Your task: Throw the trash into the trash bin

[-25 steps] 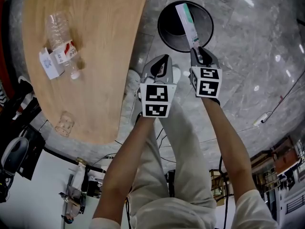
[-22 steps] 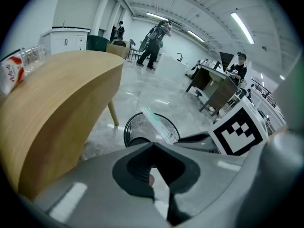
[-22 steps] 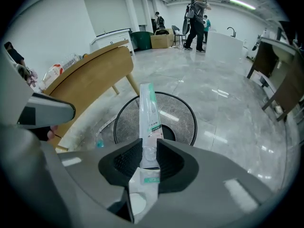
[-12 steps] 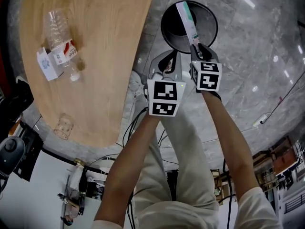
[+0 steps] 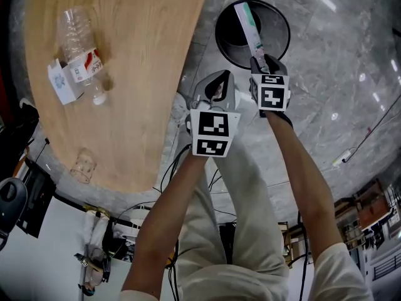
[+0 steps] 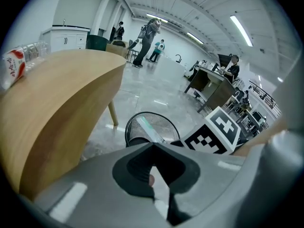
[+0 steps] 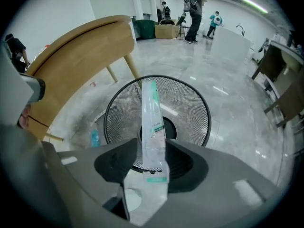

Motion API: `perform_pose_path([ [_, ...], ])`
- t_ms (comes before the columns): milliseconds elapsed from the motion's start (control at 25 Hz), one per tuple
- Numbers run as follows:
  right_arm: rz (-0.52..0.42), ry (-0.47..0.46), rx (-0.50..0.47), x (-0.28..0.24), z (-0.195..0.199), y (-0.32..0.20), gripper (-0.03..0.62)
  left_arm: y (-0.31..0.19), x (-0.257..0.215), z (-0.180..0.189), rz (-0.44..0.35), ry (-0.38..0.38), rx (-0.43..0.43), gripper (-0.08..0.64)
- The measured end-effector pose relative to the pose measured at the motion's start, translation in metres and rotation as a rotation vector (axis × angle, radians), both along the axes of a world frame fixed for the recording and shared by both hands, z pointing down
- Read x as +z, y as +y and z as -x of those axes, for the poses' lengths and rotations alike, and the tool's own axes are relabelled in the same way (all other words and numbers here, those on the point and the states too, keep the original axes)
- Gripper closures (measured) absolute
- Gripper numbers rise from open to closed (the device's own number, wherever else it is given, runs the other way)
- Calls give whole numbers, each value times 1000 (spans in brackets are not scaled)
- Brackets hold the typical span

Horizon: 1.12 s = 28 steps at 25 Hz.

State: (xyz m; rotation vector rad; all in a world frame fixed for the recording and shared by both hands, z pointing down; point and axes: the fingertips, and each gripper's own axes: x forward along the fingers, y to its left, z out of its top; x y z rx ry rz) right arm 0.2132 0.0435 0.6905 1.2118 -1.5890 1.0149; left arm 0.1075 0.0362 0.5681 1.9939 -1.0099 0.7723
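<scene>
— Head view?
— A long clear-and-green plastic packet (image 5: 249, 27) juts from the right gripper (image 5: 260, 63) over the round black wire-mesh trash bin (image 5: 285, 24), top centre. The left gripper (image 5: 216, 80) is just beside.
— Left gripper view?
— Only there do its jaw tips show: they meet.
— Right gripper view?
— The jaws have just been opening and stand wide, with the packet between them above the bin's mesh.

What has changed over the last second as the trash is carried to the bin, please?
The right gripper has come down closer to the trash bin, and its jaws have just been opening; the long packet still stands between them, not yet dropped. The left gripper, and the bottle and box on the table, stayed put.
</scene>
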Motion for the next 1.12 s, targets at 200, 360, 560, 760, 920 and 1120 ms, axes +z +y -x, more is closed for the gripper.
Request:
perform_pose_path([
  [200, -20, -3, 0, -10, 3, 0, 324, -1, -6, 1, -6, 5, 9, 558],
  [360, -23, -20, 2, -20, 9, 0, 353, -4, -13, 1, -14, 11, 9, 560],
  [560, -51, -13, 15, -37, 14, -5, 493, -8, -23, 4, -28, 18, 12, 558],
  [760, -100, -41, 0, -63, 28, -16, 569, -12, -41, 13, -45, 23, 28, 558],
  [920, -147, -43, -25, -88, 40, -25, 568, -15, -55, 26, -56, 25, 5, 558],
  [1120, -272, -47, -78, -137, 62, -43, 566, -18, -73, 43, -68, 23, -37, 558],
])
